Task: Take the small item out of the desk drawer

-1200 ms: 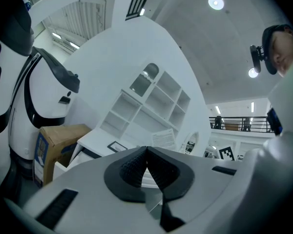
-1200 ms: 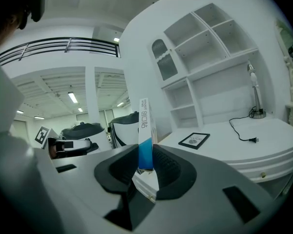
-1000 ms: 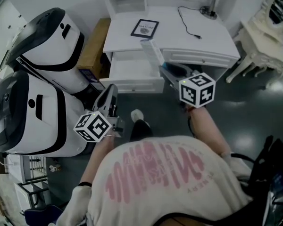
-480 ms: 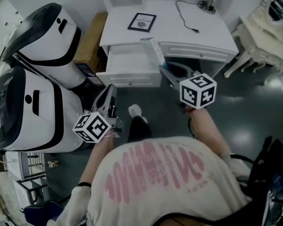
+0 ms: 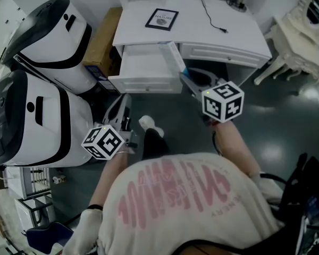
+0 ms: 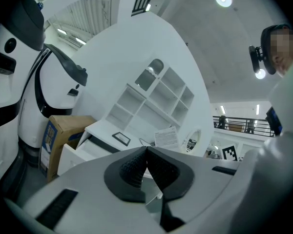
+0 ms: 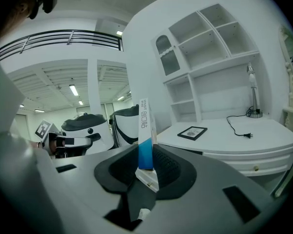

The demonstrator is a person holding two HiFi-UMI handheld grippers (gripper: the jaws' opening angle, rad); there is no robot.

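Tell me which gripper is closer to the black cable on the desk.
Right. The right gripper, holding a box, is in front of the desk near the cable; the left gripper sits farther back and left.

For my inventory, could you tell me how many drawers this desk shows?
2: an open drawer on the left, a closed drawer on the right. Others may be hidden.

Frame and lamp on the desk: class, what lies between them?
A black cable lies on the desk between frame and lamp; the head and right gripper views show it.
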